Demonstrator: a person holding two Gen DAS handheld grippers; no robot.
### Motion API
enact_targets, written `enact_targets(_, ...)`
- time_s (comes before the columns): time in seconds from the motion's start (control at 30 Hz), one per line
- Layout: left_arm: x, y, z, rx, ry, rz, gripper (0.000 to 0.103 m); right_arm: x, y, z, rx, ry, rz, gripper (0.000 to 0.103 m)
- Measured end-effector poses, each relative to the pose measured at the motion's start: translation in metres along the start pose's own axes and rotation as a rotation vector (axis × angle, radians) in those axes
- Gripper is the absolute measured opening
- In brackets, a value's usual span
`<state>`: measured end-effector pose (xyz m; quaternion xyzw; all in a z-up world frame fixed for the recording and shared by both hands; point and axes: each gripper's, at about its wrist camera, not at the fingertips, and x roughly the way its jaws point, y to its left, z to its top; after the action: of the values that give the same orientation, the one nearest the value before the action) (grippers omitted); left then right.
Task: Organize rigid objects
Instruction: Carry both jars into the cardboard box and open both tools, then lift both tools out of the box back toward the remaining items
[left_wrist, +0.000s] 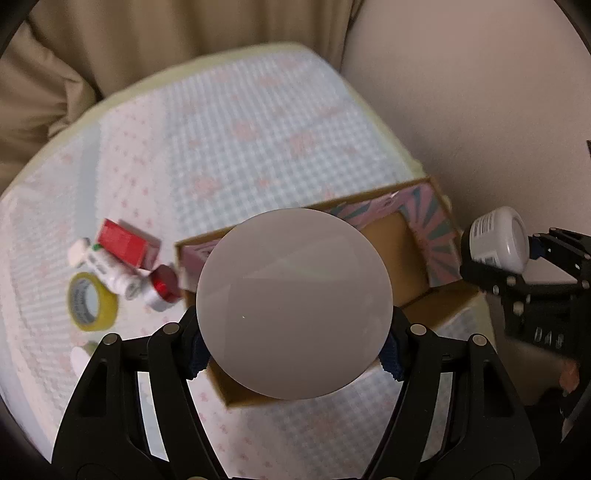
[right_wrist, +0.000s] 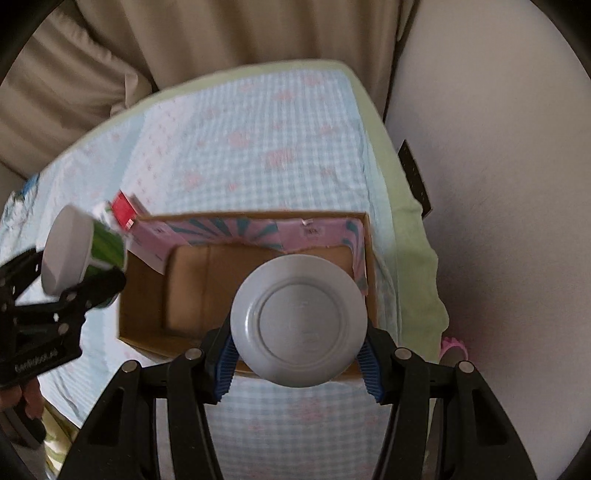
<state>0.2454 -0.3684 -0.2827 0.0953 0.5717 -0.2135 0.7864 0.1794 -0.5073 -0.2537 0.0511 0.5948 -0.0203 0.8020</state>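
Both loads in transit above the cardboard box (right_wrist: 147, 325) (its floor bare). Left tongs (left_wrist: 295, 354) pinch a green can (right_wrist: 107, 247); right tongs (right_wrist: 297, 354) pinch a white bottle (left_wrist: 495, 240). Next: lower, then release inside.

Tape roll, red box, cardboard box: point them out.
Tape roll (left_wrist: 92, 301): left wrist view, yellow rim.
Red box (left_wrist: 123, 243): left wrist view, red top face.
Cardboard box (right_wrist: 192, 288): right wrist view, bare brown floor.

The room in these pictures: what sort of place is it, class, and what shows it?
Probably a bedroom at home: a bed under a checked sheet, beige curtains behind it, and a cardboard box for tidying.
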Motion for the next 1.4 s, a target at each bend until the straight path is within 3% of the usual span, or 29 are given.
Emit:
enact_targets(0.37, 0.125, 0.005, 0.008, 0.032, 0.210, 0.006, 0.068, 0.103, 0.017, -0.003, -0.175, 0.127, 0.042, 0.052)
enact_targets(0.47, 0.152, 0.004, -0.003, 0.043, 0.286, -0.013, 0.068, 0.126, 0.024, -0.008, -0.208, 0.168, 0.046, 0.052)
enact_targets(0.57, 0.161, 0.005, -0.009, 0.042, 0.313, -0.013, 0.068, 0.139, 0.026, -0.013, -0.210, 0.202, 0.056, 0.052)
enact_targets(0.8, 0.156, -0.002, 0.002, 0.123, 0.269, 0.040, 0.069, 0.139, 0.024, -0.014, -0.249, 0.187, 0.044, 0.052)
enact_targets(0.83, 0.149, -0.007, 0.005, 0.156, 0.241, 0.081, 0.079, 0.137, 0.024, -0.014, -0.261, 0.167, 0.015, 0.052)
enact_targets(0.87, 0.143, -0.008, 0.007, 0.162, 0.220, 0.098, 0.102, 0.136, 0.025, -0.015, -0.276, 0.145, -0.022, 0.056)
enact_targets(0.9, 0.139, -0.009, 0.009, 0.157, 0.210, 0.101, 0.103, 0.135, 0.024, -0.017, -0.287, 0.137, -0.044, 0.089)
enact_targets(0.93, 0.135, -0.008, 0.011, 0.143, 0.203, 0.085, 0.103, 0.134, 0.024, -0.018, -0.293, 0.144, -0.040, 0.103)
enact_targets(1.0, 0.131, -0.007, 0.012, 0.121, 0.215, 0.048, 0.103, 0.129, 0.023, -0.022, -0.304, 0.119, -0.023, 0.103)
enact_targets(1.13, 0.132, -0.011, 0.007, 0.132, 0.242, 0.056, 0.103, 0.123, 0.023, -0.035, -0.329, 0.134, -0.025, 0.103)
enact_targets(1.4, 0.111, -0.010, -0.004, 0.104, 0.229, 0.049, 0.103, 0.105, 0.015, -0.046, -0.254, 0.129, -0.025, 0.103)
